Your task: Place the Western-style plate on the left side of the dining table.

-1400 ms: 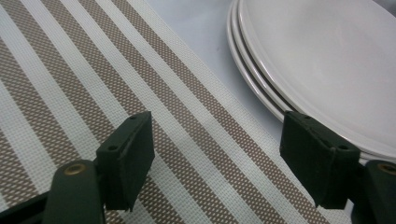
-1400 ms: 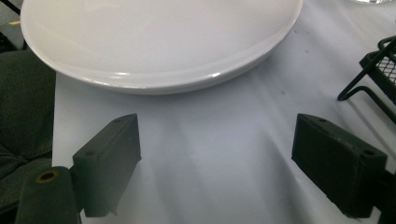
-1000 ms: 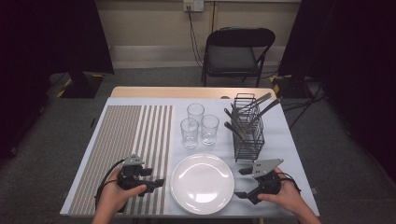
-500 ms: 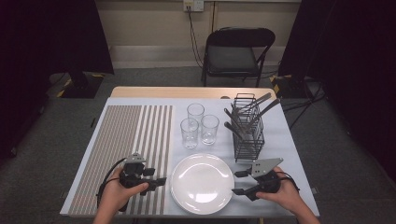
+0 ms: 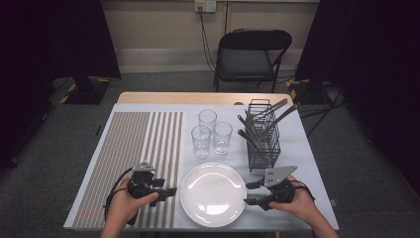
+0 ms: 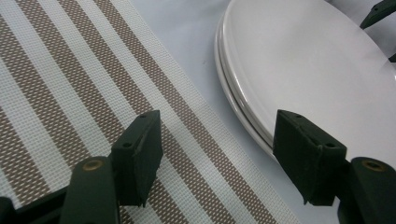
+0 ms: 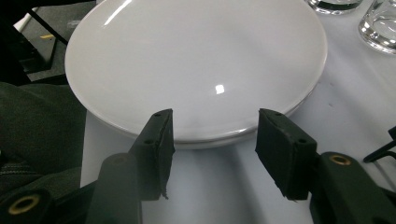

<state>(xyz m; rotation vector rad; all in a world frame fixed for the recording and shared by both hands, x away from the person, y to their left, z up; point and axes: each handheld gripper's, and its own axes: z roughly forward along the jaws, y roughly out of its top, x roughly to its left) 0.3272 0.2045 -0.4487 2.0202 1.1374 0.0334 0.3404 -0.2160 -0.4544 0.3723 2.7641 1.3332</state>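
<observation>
At the lower left of the high view, the left gripper (image 5: pixel 167 191) is a chunky black body trailing a looped black cable. The right gripper (image 5: pixel 251 192), at lower right, carries a grey three-cornered plate on top. In the gripper views, each jaw ends in a flat black rectangular pad with small screw holes, on arms with brass-coloured rivets.

Plate (image 5: pixel 213 194) at worktop (image 5: pixel 302 163) near edge, centre. Mat (image 5: pixel 133 163) at 9 o'clock of plate. Glasses (image 5: pixel 211 132) at 12. Rack (image 5: pixel 263 141) at 2. Left gripper (image 5: pixel 168 191) at 9, right gripper (image 5: pixel 250 194) at 3.
</observation>
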